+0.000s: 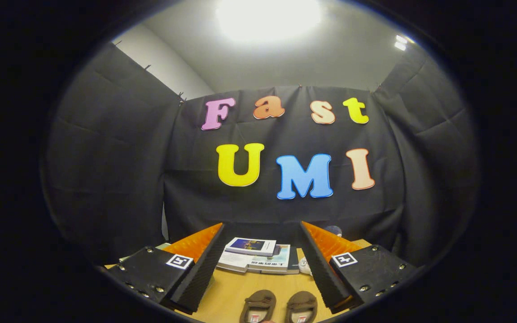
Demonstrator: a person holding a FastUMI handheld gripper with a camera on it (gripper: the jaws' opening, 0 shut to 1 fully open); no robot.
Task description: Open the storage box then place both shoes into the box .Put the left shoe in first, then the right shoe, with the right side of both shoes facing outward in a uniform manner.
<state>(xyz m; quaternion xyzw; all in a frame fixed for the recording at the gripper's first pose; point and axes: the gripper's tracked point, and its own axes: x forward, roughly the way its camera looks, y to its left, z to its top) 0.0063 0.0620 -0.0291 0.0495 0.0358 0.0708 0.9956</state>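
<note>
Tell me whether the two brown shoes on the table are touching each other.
Apart. The gripper view shows a strip of bare table between the left shoe and the right shoe, below the open tool.

Riding on the gripper (262,244), looking forward along its spread fingers, tilted up toward the booth wall (285,211); sitting low above the table (240,287), close to the shoes (280,306).

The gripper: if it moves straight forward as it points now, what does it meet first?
Probably the stack of books on the wooden table, beyond the open gripper; the brown shoes lie lower, seemingly below that line. Depth is unclear.
</note>
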